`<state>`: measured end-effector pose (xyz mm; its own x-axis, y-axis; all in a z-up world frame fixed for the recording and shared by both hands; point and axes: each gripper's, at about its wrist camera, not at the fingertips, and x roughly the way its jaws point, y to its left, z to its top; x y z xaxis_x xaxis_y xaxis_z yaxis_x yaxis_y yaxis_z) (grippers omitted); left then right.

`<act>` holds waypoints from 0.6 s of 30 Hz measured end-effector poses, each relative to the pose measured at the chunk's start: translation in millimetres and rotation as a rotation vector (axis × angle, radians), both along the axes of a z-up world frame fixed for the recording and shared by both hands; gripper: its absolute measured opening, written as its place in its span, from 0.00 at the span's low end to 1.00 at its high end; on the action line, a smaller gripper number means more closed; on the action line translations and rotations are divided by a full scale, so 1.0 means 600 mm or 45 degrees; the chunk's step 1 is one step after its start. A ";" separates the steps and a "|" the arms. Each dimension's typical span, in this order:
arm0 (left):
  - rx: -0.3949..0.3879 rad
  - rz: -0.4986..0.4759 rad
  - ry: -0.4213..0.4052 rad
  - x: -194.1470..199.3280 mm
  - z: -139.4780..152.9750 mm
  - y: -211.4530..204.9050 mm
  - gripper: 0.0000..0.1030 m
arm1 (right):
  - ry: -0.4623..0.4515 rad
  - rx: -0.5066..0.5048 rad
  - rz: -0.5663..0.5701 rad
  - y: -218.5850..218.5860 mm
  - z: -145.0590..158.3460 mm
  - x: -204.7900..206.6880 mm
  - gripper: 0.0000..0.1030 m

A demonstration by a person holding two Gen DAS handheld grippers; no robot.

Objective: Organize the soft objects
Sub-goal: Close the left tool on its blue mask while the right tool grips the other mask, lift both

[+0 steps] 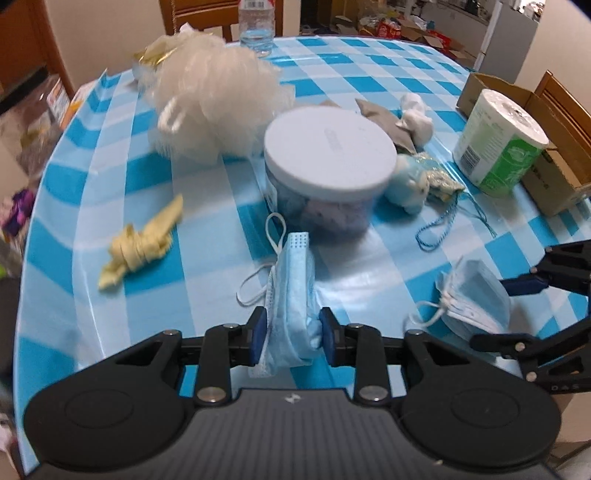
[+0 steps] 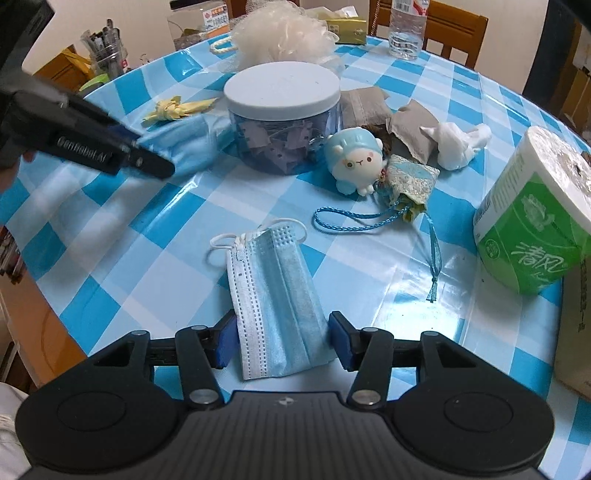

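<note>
Plainly, both grippers are on face masks; the left gripper [image 1: 291, 334] is clenched on a crumpled blue mask [image 1: 291, 295], its pads squeezing the bunched cloth at lower centre of the left wrist view, with the ear loops trailing to the left. The right gripper [image 2: 282, 341] has its fingers either side of a folded stack of masks [image 2: 271, 299] at lower centre of its own view; the stack fills the gap and looks held between the pads, though how firmly I cannot tell.

These masks should handle as very light, limp and thin; they crush rather than resist, so a grip across the pleated middle seems safer than one on the ear loops, which would stretch and let the cloth swing.

Other soft things lie further up the frame: a white bath pouf [image 2: 284, 33], a yellow knotted cloth [image 2: 173, 109], a small plush toy [image 2: 356, 164] and a white crumpled tissue [image 2: 456, 142], around a lidded jar [image 2: 282, 118].

The surface is a round table under a glossy blue-checked cloth [image 2: 369, 280], probably slick; a toilet roll [image 2: 532, 221] stands at the right edge, a water bottle [image 2: 406, 29] at the top, with wooden chairs and household clutter behind.
</note>
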<state>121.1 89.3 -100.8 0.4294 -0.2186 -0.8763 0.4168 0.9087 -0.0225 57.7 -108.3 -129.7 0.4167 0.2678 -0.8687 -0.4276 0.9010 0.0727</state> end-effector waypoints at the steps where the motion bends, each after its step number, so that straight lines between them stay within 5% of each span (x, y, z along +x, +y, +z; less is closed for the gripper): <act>1: -0.003 0.012 0.002 -0.005 -0.003 0.000 0.31 | -0.010 -0.001 0.004 0.001 -0.001 -0.001 0.58; 9: 0.008 0.049 -0.012 -0.013 -0.018 -0.002 0.44 | -0.075 -0.055 0.114 0.025 -0.011 -0.003 0.78; 18: -0.009 0.053 0.007 -0.010 -0.035 -0.004 0.46 | -0.089 -0.051 0.125 0.036 -0.016 0.002 0.86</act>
<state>115.2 87.1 -122.0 0.4332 -0.2068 -0.8772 0.3788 0.9250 -0.0310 58.8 -86.8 -139.2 0.4502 0.2761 -0.8492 -0.5168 0.8561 0.0043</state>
